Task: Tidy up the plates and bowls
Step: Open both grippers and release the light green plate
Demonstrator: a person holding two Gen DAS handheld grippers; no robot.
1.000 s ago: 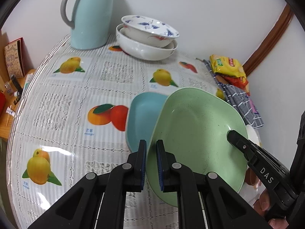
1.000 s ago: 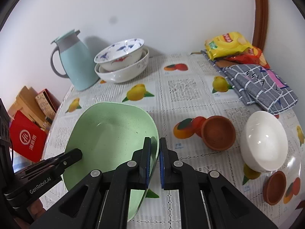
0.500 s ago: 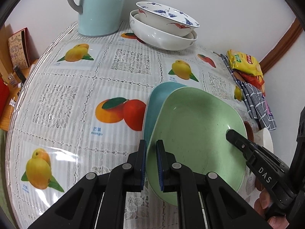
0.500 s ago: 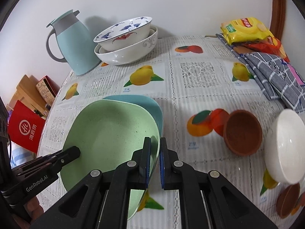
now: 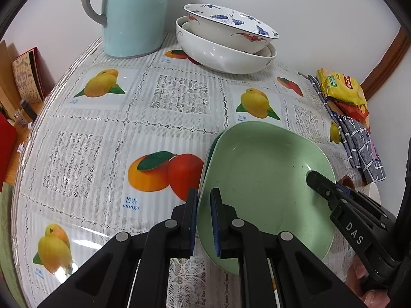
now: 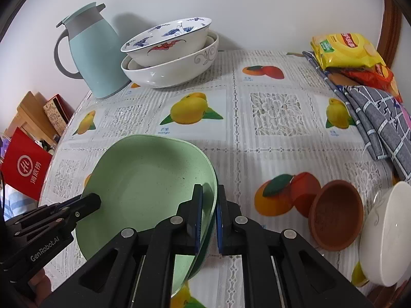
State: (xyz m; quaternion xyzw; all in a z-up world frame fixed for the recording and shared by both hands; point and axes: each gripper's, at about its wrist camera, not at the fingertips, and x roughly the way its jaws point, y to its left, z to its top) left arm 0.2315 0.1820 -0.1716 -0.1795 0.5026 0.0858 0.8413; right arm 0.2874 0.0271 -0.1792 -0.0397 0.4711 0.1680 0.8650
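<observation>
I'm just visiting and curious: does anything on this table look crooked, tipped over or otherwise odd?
Yes. The brown clay bowl lies tipped on its side, mouth facing outward, beside the white bowl. The patterned bowl also sits tilted inside the large white bowl.

Green plate [image 5: 267, 179] lower, over blue plate [image 5: 209, 151]

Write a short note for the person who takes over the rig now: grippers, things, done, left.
Left gripper and right gripper: both shut on opposite rims of the green plate.
Green plate sits low over the blue plate, whose edge barely shows; whether they touch is unclear.
Two big bowls are nested by the jug.
Left: release the plate, then sort the brown bowl, white bowl and a small brown dish, barely visible.
</observation>
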